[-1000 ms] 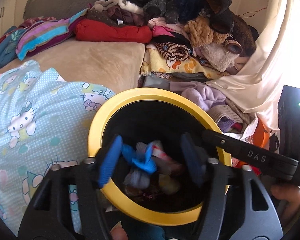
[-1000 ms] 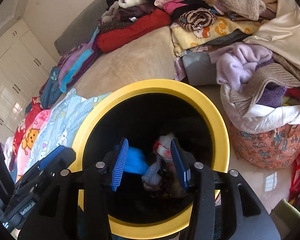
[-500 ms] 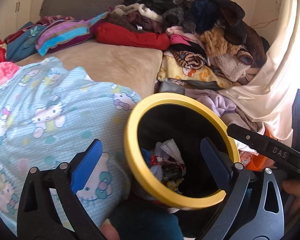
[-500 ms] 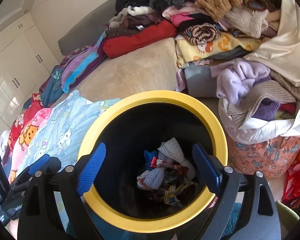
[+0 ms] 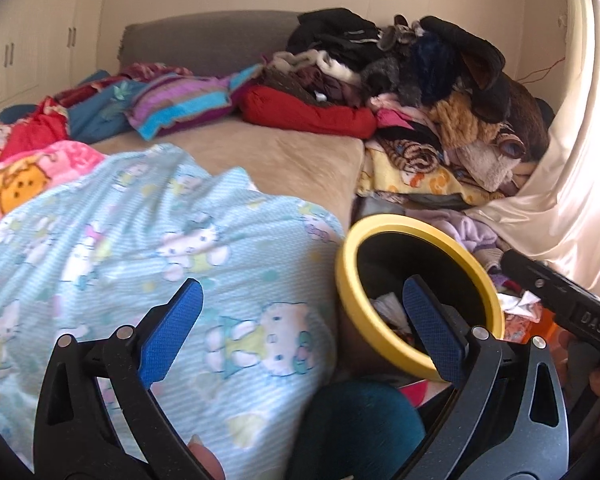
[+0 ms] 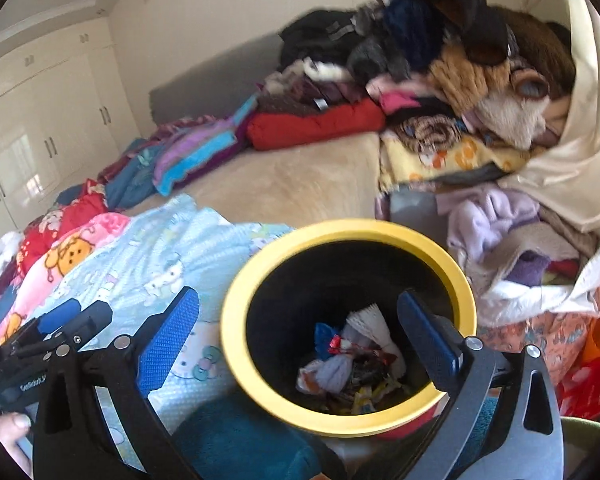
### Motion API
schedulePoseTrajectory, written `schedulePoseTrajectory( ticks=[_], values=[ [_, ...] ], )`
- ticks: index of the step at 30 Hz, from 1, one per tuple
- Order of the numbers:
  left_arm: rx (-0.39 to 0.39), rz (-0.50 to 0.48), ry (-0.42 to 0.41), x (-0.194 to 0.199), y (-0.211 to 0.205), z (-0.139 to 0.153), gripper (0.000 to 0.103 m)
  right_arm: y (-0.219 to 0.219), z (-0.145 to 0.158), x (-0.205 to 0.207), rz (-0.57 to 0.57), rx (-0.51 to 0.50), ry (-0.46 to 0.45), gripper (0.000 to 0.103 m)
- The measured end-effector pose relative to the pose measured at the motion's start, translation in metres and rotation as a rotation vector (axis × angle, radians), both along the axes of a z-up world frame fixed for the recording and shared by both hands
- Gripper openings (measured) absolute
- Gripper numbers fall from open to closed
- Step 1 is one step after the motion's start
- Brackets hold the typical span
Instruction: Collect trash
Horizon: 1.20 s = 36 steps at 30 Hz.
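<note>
A black bin with a yellow rim (image 6: 236,312) stands beside the bed; it also shows in the left wrist view (image 5: 342,280). Inside lies a heap of trash (image 6: 352,364): white tissue, a blue scrap, wrappers. My left gripper (image 5: 300,334) is open and empty, above the blue Hello Kitty blanket (image 5: 148,248) and the bin's left rim. My right gripper (image 6: 300,338) is open and empty, above the bin's left side. The right gripper's body shows at the right of the left wrist view (image 5: 564,304).
The beige bed (image 5: 268,160) carries a pile of clothes (image 5: 420,80) at the back right and folded blankets at the left. A laundry basket with clothes (image 6: 540,280) stands right of the bin. A teal cloth (image 6: 240,440) lies in front. White wardrobes (image 6: 40,140) stand far left.
Both grippers opened wide and pulled back up and left from the bin. The blue scrap and tissue they held over the bin now lie inside it.
</note>
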<state>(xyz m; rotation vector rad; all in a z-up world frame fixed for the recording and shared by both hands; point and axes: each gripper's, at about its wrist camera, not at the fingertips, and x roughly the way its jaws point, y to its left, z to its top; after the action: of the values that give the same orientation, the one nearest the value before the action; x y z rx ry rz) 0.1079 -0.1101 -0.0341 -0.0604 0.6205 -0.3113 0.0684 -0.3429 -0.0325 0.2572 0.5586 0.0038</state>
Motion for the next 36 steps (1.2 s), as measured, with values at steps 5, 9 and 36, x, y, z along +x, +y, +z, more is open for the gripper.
schedulePoseTrajectory(
  ticks=[5, 9, 36],
  values=[
    [0.021, 0.056, -0.073, -0.026, 0.024, 0.006, 0.092, 0.020, 0.003, -0.035, 0.005, -0.091, -0.143, 0.097],
    [0.030, 0.096, -0.114, -0.048, 0.037, 0.004, 0.092, 0.034, -0.005, -0.048, 0.004, -0.126, -0.175, 0.097],
    [0.022, 0.162, -0.167, -0.075, 0.055, 0.001, 0.092, 0.053, -0.011, -0.058, 0.033, -0.112, -0.196, 0.097]
  ],
)
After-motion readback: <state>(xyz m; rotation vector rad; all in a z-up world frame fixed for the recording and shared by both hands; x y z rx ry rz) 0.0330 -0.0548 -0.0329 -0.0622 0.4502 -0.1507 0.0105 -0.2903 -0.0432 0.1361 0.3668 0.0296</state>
